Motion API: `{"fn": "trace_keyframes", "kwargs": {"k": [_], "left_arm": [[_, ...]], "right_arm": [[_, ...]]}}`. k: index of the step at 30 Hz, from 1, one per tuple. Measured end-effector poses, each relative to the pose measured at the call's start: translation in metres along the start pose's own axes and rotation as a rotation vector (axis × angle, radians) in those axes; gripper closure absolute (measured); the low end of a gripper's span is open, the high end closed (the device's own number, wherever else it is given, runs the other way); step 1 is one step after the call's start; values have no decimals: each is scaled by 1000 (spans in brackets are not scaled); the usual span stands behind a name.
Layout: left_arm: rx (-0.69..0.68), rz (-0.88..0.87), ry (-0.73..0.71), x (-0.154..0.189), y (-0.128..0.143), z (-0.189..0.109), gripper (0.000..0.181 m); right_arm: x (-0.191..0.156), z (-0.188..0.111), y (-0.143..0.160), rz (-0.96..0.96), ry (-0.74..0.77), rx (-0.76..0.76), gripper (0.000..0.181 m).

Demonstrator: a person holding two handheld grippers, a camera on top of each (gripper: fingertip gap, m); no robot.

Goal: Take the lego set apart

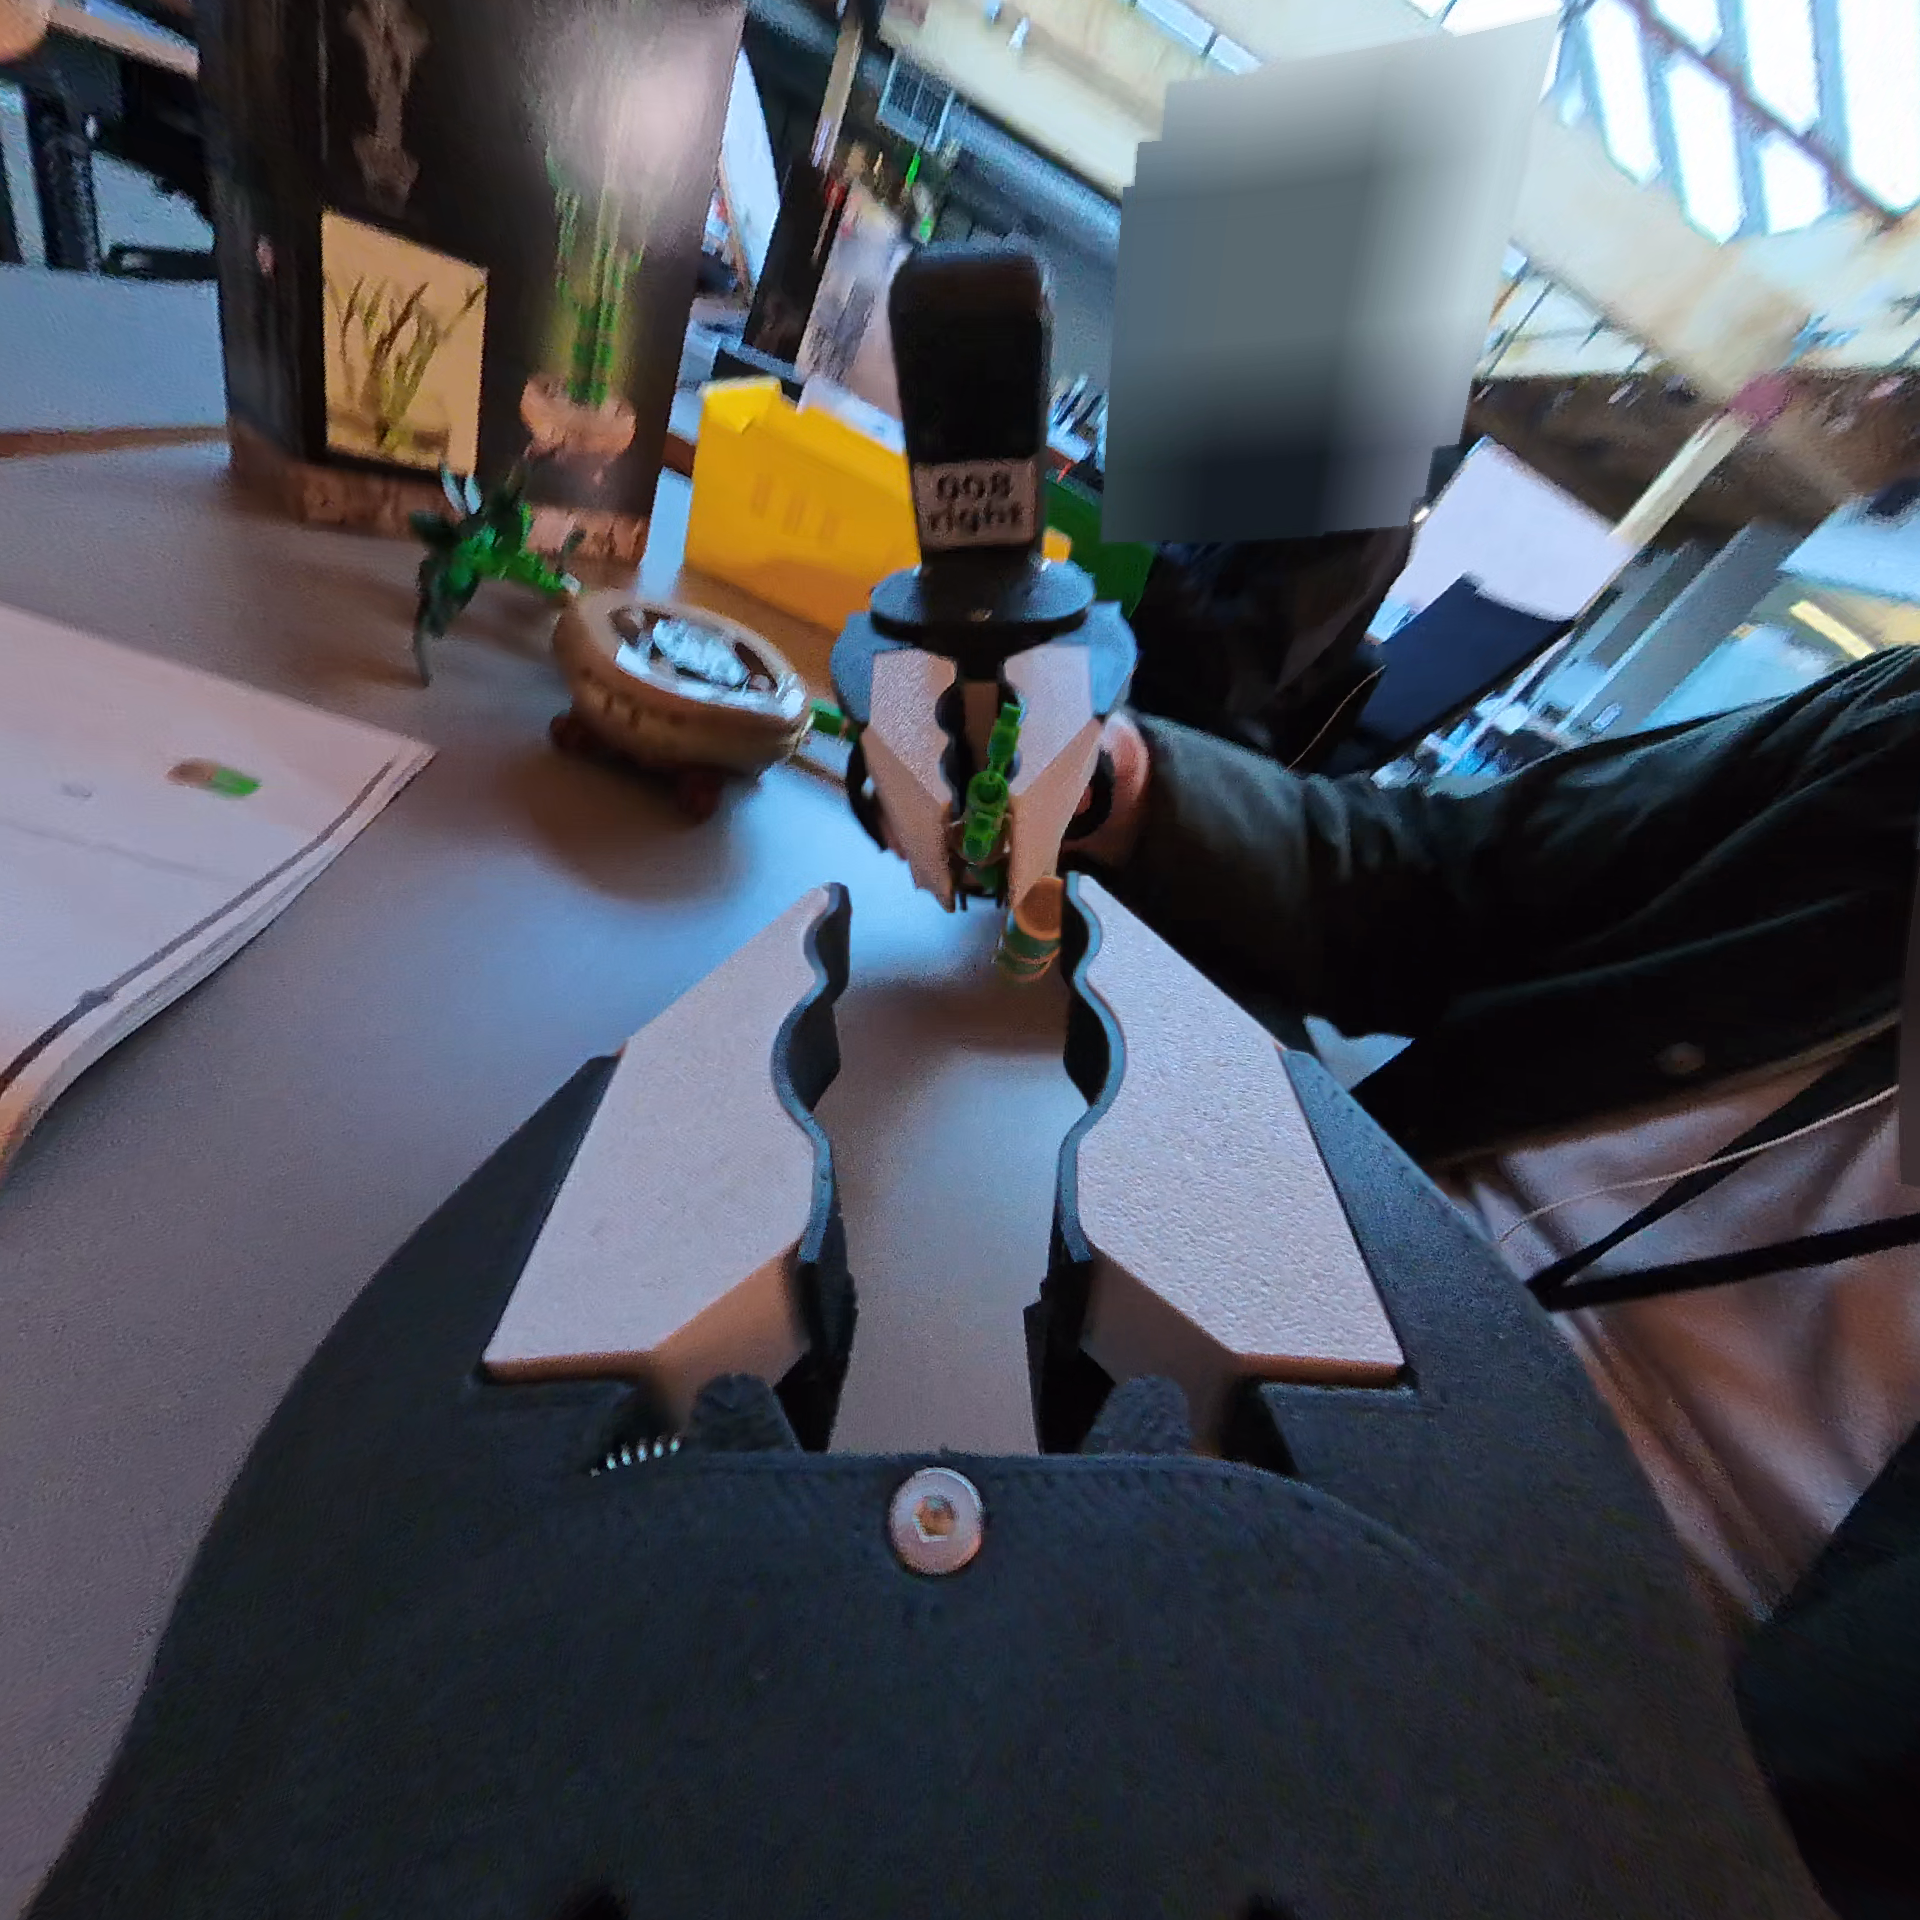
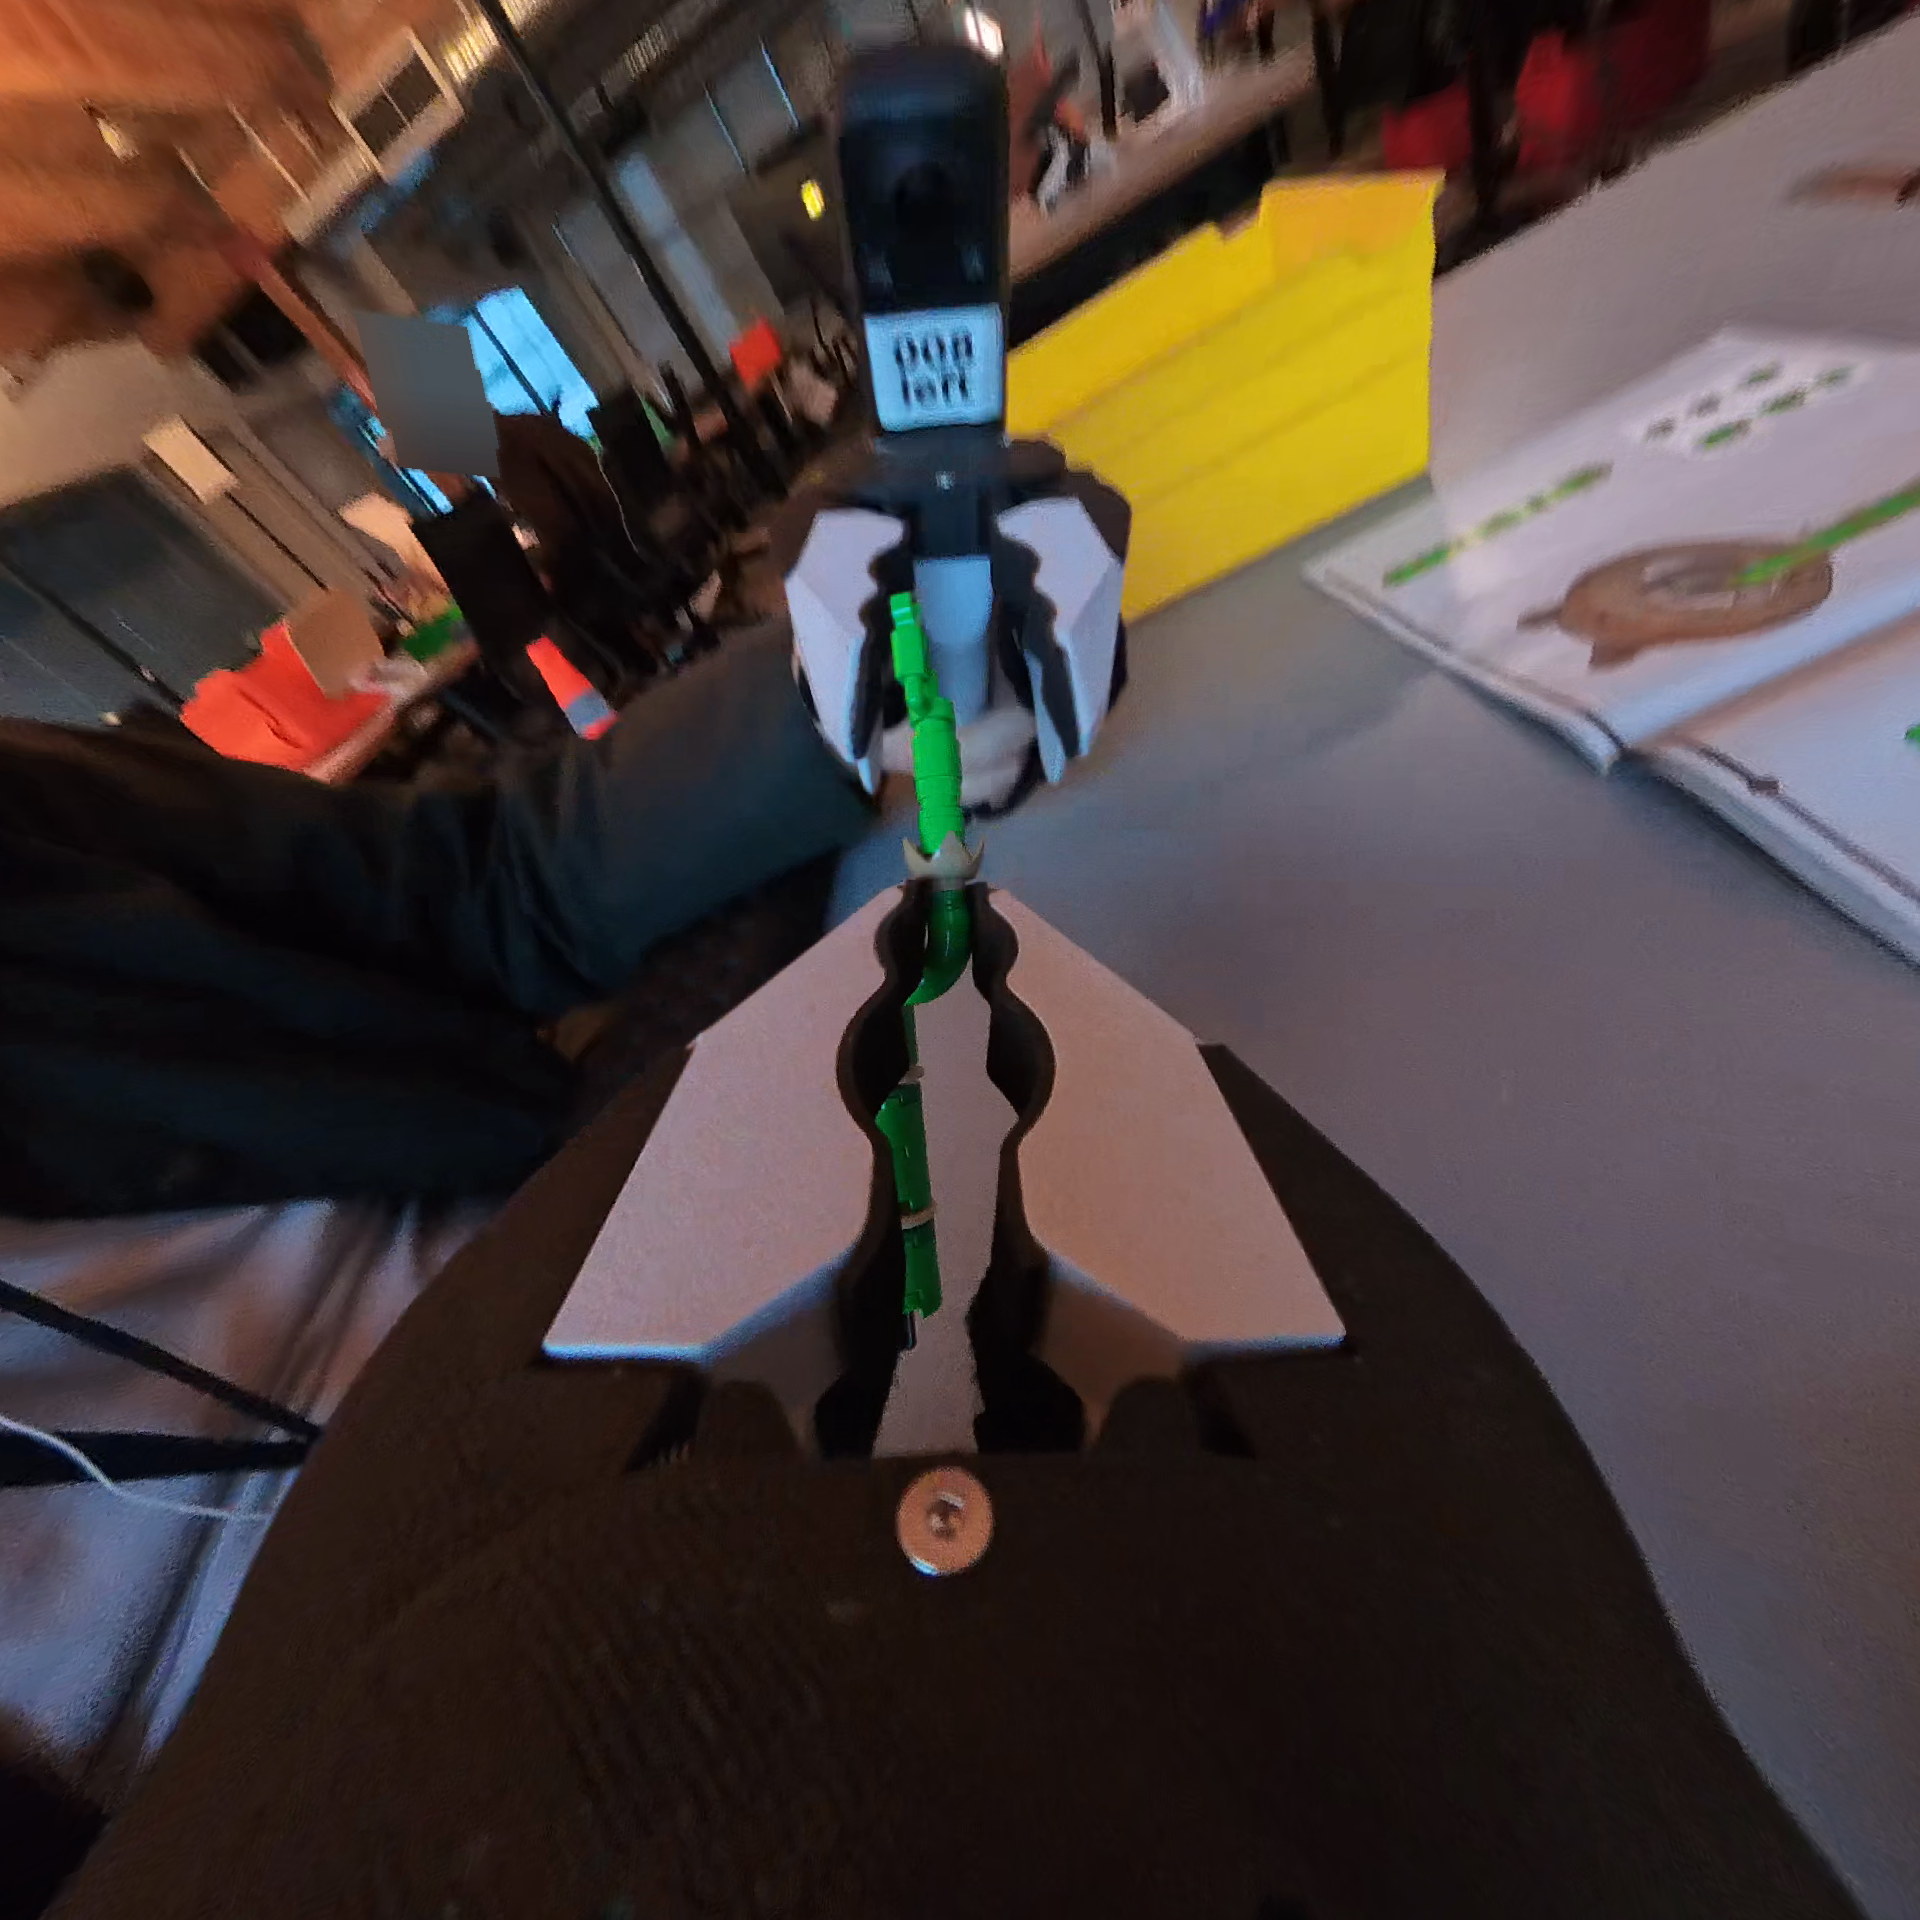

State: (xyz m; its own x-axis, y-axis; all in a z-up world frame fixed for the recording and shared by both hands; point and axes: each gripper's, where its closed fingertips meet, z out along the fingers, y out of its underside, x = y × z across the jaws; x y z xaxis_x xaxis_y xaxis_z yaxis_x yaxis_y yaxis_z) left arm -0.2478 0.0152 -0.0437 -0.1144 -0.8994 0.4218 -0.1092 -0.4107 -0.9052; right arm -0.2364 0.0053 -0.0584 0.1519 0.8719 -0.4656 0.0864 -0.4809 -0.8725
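Right gripper (image 2: 940, 904) clamps a green lego stalk (image 2: 920, 1153); left gripper (image 1: 951, 914), facing it, stands wide, the stalk's end beside its fingertips.

Pot (image 1: 681, 681) on table (image 1: 312, 1091), booklet (image 1: 156, 831) left, bin (image 1: 790, 520) behind.

a: what sort of place is this?
b: a big open workshop or lab hall. there are skylights (image 1: 1756, 114) in a high roof, and long benches (image 2: 1153, 223) crowded with gear at the back.
a: anything nearer?
b: a grey desk (image 1: 312, 1039) with an open instruction booklet (image 2: 1704, 623), a yellow bin (image 2: 1247, 384), and orange crates (image 2: 281, 707) farther off where other people stand.
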Motion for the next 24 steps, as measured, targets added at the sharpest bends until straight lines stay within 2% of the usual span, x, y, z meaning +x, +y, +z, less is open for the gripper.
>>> {"fn": "trace_keyframes", "kwargs": {"k": [5,10,24], "left_arm": [[105,27,53,16,-18,13,150],[108,72,80,25,-17,20,172],[93,171,20,26,-17,21,173]], "right_arm": [[-21,3,-16,60,-127,100,175],[-24,8,-16,95,-169,108,175],[-25,7,-16,134,-213,120,175]]}}
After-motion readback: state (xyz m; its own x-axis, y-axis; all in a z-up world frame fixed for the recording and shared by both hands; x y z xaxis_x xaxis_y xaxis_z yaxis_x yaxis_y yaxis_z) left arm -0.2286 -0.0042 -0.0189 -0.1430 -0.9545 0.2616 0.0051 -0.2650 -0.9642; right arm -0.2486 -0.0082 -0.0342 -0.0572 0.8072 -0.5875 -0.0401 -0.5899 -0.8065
